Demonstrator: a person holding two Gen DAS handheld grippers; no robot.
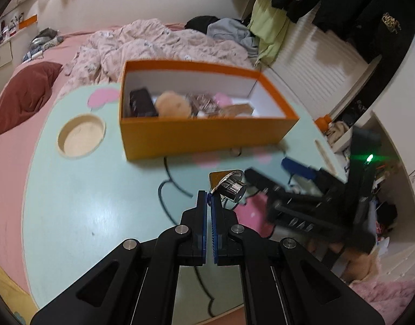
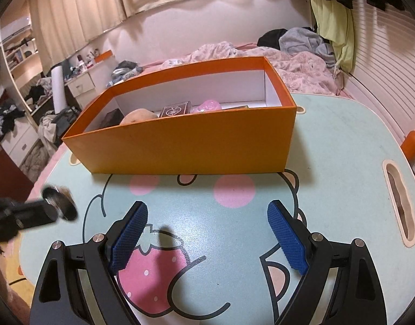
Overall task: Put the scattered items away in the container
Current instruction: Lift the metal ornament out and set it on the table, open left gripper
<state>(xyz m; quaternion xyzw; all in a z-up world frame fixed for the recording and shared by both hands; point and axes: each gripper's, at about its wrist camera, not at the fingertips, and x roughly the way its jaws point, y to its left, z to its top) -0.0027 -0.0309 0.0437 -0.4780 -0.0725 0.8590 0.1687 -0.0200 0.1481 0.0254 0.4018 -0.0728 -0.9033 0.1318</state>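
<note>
The left gripper (image 1: 209, 199) has its blue pads pressed together, pinching the thin rim of a small shiny metal piece (image 1: 232, 187) at the very tips. The piece is a silvery cylinder with a flat disc on one end; it juts out to the right of the fingertips and hangs clear of the table (image 1: 85, 203), short of the box (image 1: 202, 135). In the right wrist view the same gripper (image 2: 49, 207) comes in blurred from the left edge, with the metal piece (image 2: 60, 203) at its tip, above the table's (image 2: 342, 162) left side and in front of the box's (image 2: 194, 149) near corner. The right gripper (image 2: 207, 233) stands wide apart, both blue pads (image 2: 130, 238) bare, with nothing between them; beneath it lies only the printed table top with its pink strawberry (image 2: 153, 279). In the left view the right gripper (image 1: 299, 170) shows as a dark blur at the right, touching nothing that can be made out. The orange box sits on the far half of the table, open on top, and already holds a dark case (image 1: 142, 103), a tan puff (image 1: 172, 104), a patterned card box (image 2: 175, 109) and a pink item (image 2: 207, 107).
</note>
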